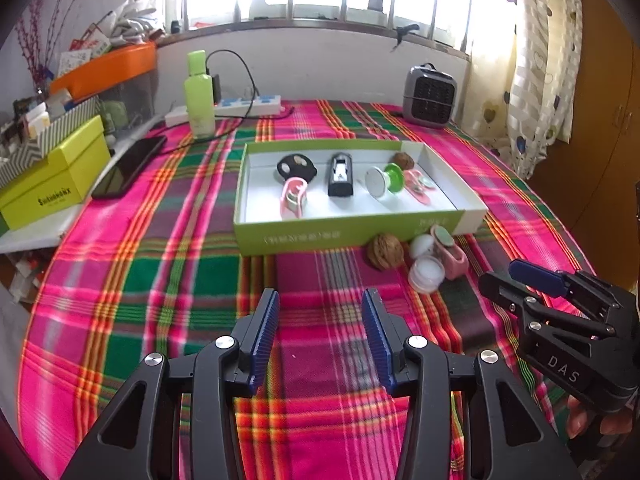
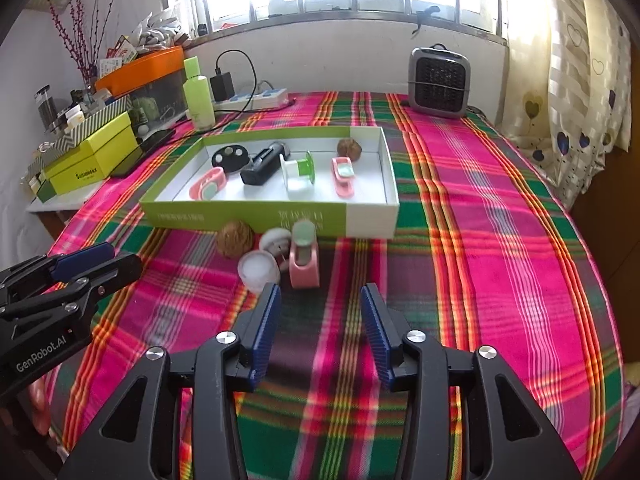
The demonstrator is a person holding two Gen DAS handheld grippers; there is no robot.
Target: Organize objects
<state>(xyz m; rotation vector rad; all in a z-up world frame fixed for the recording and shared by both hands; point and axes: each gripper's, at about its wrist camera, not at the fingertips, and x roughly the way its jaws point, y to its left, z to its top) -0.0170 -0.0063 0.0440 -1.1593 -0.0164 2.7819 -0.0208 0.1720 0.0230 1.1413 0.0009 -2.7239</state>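
Both my tongs are spread and pinch nothing: the left gripper [image 1: 320,336] and the right gripper [image 2: 320,332] hang over the plaid cloth [image 2: 500,240], a little before the shallow green box [image 2: 248,216]. Outside the box, just beside its near wall, lie a walnut [image 2: 235,238], two white round lids [image 2: 259,271] and a pink clip [image 2: 304,266]; all four are close together. I think the risk is here: if I close on the clip, a finger can push a lid or make the walnut roll away. The clip's long axis runs toward the box, its mint pad at the far end.
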